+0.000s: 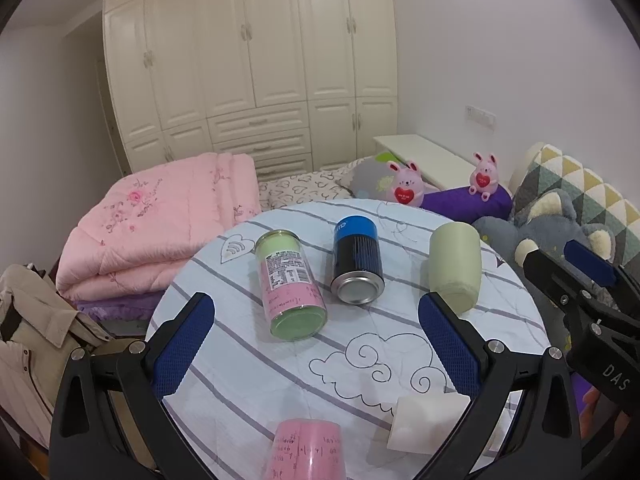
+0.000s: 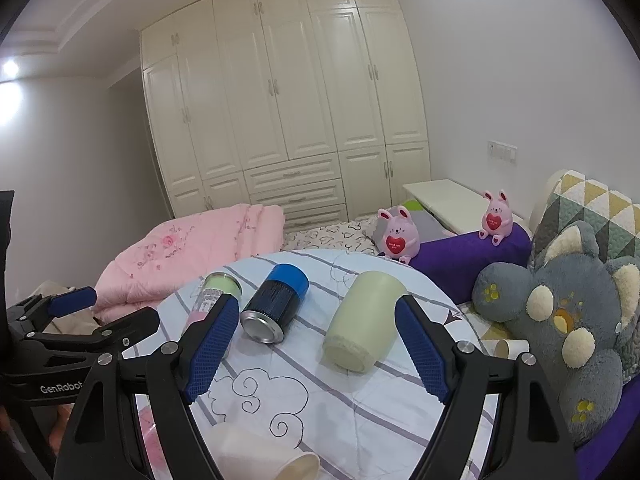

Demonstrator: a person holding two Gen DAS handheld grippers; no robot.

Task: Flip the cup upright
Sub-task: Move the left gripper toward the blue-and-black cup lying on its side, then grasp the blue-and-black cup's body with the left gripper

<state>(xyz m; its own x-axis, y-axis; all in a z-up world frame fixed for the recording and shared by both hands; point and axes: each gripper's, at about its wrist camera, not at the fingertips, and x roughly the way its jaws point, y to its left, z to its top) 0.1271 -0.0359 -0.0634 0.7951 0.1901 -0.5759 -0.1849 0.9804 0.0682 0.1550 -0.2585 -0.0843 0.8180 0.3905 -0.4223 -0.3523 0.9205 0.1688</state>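
Everything here sits around the round table [image 1: 520,296] with its striped, cloud-printed cloth, so I place things from it. Off its left edge lies a folded pink quilt [image 1: 160,224], with a beige jacket [image 1: 36,332] lower down beside it.

On the table's left part, a clear jar with a pink label [image 1: 290,284] lies on its side, green base toward me. Just right of it, near but apart, a blue-capped dark can [image 1: 357,264] also lies on its side, its metal bottom facing me. Further right, toward the table's right edge, a pale green cup [image 2: 366,320] lies tipped over, not upright.

At the table's near edge a pink paper cup [image 1: 306,452] stands mouth down, and to its right a white paper cup [image 2: 264,456] lies on its side, its mouth pointing right.

The left gripper [image 1: 316,346] hangs over the near part of the table with its blue pads spread wide, grasping nothing. The right gripper [image 2: 316,344] is likewise spread wide and empty, the green cup lying ahead between its fingers.

Beyond the table's right side sit two pink bunny toys [image 2: 398,240] near a purple bolster [image 2: 460,260], and a grey plush toy [image 2: 560,320].
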